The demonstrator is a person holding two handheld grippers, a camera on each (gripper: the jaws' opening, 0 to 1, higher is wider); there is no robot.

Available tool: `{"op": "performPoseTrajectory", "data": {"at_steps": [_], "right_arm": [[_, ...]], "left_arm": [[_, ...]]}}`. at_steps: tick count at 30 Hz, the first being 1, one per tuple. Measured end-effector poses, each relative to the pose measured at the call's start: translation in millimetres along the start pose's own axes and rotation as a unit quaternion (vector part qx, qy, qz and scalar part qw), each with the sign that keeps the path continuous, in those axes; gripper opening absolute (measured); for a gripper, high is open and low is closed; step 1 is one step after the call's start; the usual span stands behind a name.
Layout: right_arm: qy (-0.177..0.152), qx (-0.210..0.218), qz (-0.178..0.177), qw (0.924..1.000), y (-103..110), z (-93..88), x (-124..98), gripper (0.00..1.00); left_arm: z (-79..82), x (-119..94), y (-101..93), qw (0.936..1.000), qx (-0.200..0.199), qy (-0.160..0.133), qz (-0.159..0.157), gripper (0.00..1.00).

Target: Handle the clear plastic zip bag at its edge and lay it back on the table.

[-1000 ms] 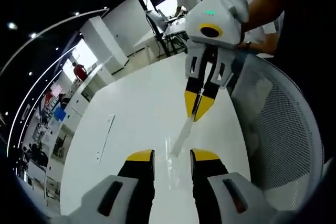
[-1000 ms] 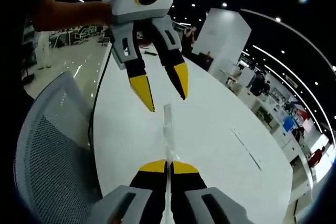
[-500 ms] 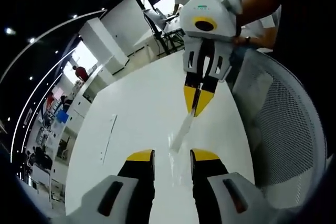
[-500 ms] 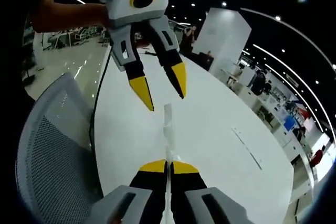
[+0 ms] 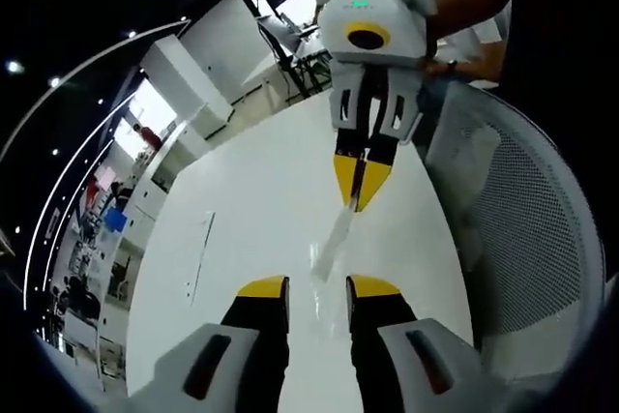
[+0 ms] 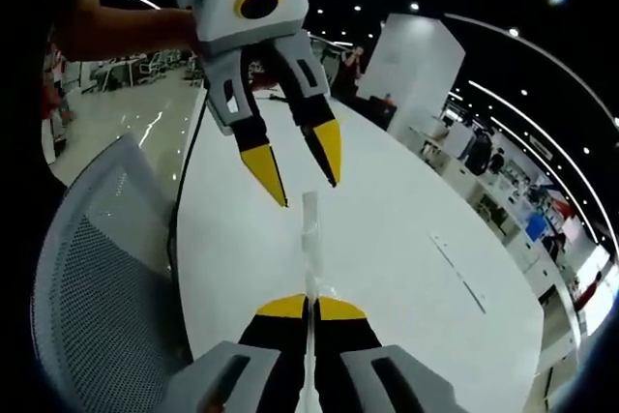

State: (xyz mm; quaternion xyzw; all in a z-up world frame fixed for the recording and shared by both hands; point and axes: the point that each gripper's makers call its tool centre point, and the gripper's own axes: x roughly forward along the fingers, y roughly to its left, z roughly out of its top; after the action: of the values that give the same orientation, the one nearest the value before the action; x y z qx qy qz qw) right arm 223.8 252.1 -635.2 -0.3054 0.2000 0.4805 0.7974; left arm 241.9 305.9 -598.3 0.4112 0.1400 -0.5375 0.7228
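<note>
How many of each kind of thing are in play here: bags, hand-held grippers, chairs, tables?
Clear plastic bag: 1
Hand-held grippers: 2, left open, right shut on the bag's edge
Mesh chair: 1
White table: 1
Total: 5

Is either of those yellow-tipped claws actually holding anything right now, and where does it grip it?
The right gripper is shut on one edge of the clear plastic zip bag. The left gripper is open, holding nothing.
</note>
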Motion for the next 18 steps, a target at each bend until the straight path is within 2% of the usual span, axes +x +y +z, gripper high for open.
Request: {"op": "performPoseTrajectory", "data": {"at_steps": [18], "right_arm": [[0.000, 0.009, 0.016, 0.9998, 6.2, 3.4, -0.3, 0.00]], "left_arm": [[-1.9, 8.8, -8.5, 0.9966, 0.081, 0.013, -0.010, 0.10]]}}
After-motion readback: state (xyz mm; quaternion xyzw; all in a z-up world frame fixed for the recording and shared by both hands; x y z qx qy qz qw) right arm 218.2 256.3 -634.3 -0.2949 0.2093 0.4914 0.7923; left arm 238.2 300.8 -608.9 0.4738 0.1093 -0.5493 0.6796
